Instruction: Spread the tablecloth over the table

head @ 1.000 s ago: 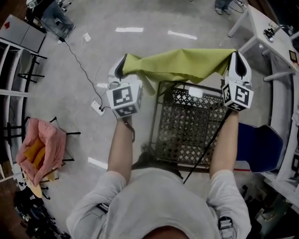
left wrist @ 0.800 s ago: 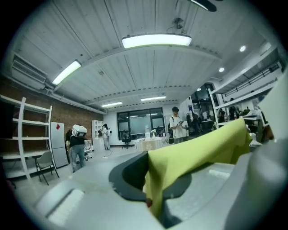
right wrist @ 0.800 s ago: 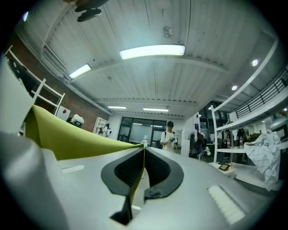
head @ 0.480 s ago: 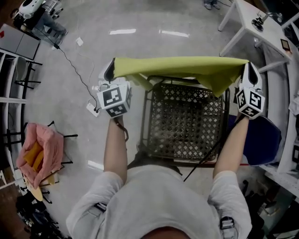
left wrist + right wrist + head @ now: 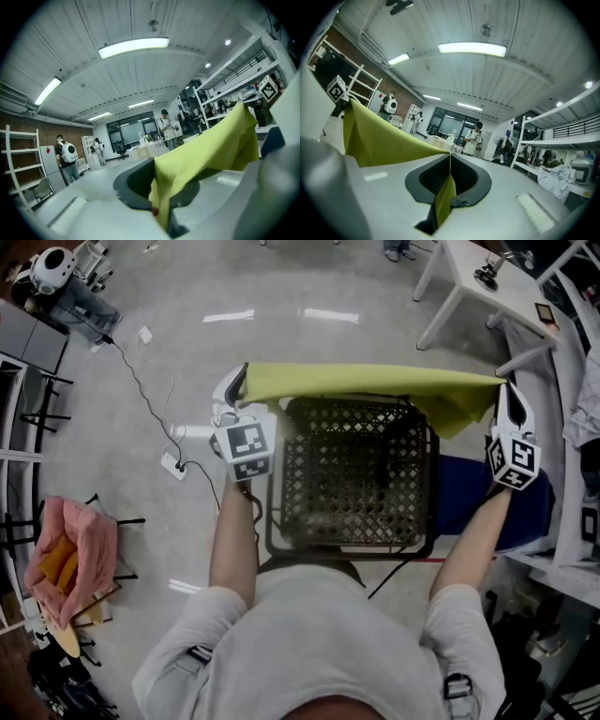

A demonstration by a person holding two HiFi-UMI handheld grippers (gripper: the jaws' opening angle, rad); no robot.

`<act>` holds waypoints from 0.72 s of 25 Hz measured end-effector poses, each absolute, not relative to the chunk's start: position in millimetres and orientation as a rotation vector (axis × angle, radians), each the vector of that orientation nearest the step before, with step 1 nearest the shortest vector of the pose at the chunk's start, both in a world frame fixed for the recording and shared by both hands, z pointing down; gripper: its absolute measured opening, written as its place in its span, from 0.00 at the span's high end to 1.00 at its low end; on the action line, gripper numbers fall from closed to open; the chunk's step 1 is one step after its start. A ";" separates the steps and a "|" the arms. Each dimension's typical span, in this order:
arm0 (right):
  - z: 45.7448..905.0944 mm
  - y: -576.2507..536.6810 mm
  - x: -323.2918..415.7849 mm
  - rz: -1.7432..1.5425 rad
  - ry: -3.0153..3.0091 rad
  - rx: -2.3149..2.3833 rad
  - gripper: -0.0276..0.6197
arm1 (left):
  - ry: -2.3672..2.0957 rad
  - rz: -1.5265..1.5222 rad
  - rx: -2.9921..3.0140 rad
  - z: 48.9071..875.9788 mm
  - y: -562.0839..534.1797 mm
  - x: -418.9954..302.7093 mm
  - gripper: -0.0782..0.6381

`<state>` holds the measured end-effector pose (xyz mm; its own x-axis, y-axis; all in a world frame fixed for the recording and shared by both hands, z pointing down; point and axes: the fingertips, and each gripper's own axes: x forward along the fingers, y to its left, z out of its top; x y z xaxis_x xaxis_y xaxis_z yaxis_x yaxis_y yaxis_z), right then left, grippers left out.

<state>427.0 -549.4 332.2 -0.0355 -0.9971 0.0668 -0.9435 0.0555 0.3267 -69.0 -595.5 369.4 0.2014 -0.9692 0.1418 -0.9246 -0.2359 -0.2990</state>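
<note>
A yellow-green tablecloth (image 5: 375, 382) hangs stretched in the air above the far edge of a small black mesh-top table (image 5: 352, 474). My left gripper (image 5: 235, 386) is shut on its left corner, left of the table. My right gripper (image 5: 509, 393) is shut on its right corner, beyond the table's right side. The cloth droops in a fold near the right gripper. In the left gripper view the tablecloth (image 5: 206, 150) is pinched between the jaws. In the right gripper view the tablecloth (image 5: 379, 136) runs off to the left from shut jaws.
A blue chair seat (image 5: 492, 507) stands right of the table. A white table (image 5: 478, 287) stands at the far right. A power strip with a cable (image 5: 173, 463) lies on the floor at left. A pink bag (image 5: 70, 559) sits on a stand at lower left. People stand far off (image 5: 476, 136).
Both grippers moved apart and the cloth went from bunched to stretched taut. The right gripper swung out past the table's right side; the left shifted slightly.
</note>
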 end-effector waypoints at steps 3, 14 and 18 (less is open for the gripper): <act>313.6 -503.2 440.8 -0.304 -1.979 2.046 0.93 | 1.775 -0.439 -2.367 371.1 -571.0 -54.9 0.86; 356.2 -407.9 433.5 -0.114 -1.952 2.064 0.94 | 1.732 -0.468 -2.454 389.8 -499.6 -68.0 0.86; 388.6 -366.9 416.0 -0.002 -2.021 1.997 0.95 | 1.753 -0.505 -2.451 405.3 -475.0 -85.8 0.86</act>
